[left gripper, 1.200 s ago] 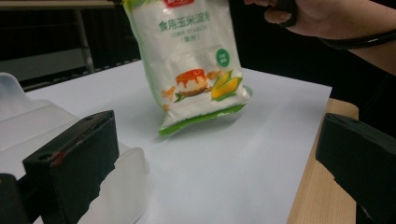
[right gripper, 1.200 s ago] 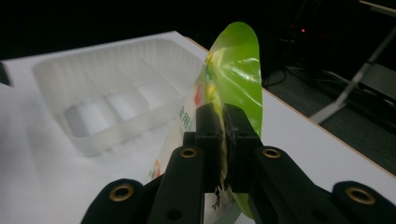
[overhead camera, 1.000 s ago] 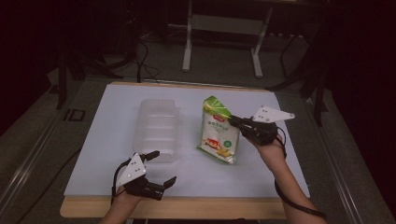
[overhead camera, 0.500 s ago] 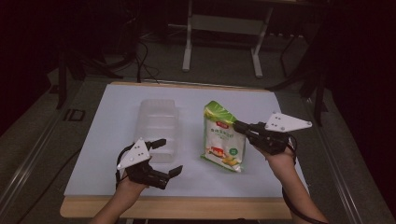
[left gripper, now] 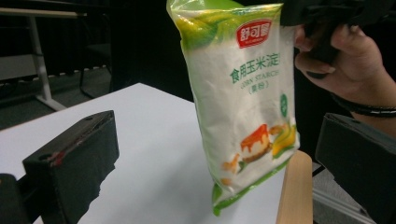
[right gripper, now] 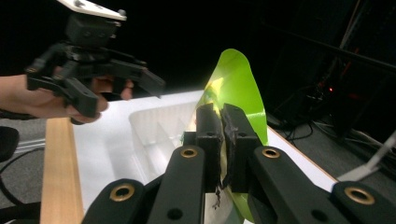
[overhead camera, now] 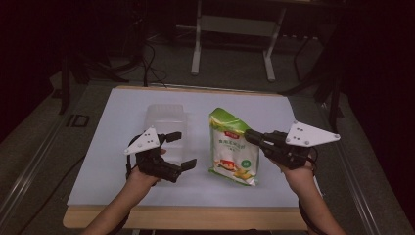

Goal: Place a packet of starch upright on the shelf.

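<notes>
A green-and-white corn starch bag is held upright over the white table top, its lower end near the front. My right gripper is shut on the bag's right edge. In the right gripper view its two black jaws pinch the green edge of the bag. My left gripper stands open just left of the bag, jaws pointing at it without touching. In the left gripper view the bag stands between and beyond the open jaws of my left gripper.
A clear plastic container lies on the table behind the left gripper, also seen as a ribbed tray. The table's wooden front edge runs below both hands. Metal stand legs and cables are on the dark floor beyond.
The right gripper has drawn the bag nearer the front edge and stood it more upright. The left gripper has risen and moved forward and right, toward the bag.
</notes>
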Motion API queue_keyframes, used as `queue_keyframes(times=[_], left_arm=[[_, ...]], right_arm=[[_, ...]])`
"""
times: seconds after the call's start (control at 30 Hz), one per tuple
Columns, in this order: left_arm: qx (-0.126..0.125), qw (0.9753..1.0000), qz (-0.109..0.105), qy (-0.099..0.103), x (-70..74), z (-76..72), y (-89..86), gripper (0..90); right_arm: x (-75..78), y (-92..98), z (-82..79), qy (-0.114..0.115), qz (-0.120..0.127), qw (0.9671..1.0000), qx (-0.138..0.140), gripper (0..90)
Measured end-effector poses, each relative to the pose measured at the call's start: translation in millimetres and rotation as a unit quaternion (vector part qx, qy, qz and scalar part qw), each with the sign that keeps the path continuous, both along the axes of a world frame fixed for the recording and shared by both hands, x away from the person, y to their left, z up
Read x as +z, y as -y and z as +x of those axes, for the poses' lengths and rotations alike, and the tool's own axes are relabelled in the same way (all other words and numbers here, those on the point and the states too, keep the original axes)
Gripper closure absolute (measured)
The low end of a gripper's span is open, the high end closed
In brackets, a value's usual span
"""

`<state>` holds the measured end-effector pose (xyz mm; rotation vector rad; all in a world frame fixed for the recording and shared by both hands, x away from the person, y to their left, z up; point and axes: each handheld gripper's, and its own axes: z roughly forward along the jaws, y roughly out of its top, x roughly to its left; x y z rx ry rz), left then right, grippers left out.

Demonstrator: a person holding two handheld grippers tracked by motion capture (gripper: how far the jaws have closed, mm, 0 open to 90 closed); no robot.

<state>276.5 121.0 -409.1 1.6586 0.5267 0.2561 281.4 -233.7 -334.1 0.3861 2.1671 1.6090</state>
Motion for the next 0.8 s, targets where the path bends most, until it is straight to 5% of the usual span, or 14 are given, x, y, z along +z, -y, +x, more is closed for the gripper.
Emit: queue_keyframes(times=[0.23,0.47,0.67,0.8], left_arm=[[-0.018,0.9994,0.028,0.01,8.7,6.8,18.5,0.0],[-0.063,0.9979,0.011,-0.005,6.5,22.2,35.0,0.0],[-0.083,0.9961,0.028,-0.012,4.3,33.1,53.8,0.0],[-0.085,0.9957,0.032,-0.015,1.4,36.1,58.2,11.5]], right_arm=[[10.1,-5.4,-8.7,0.014,0.006,0.9997,0.016,86.8],[14.7,-8.5,-12.9,0.019,0.013,0.9994,0.027,86.8],[15.0,-14.3,-15.0,0.021,0.008,0.9991,0.036,86.8],[15.5,-17.7,-14.7,0.024,0.005,0.9989,0.041,86.8]])
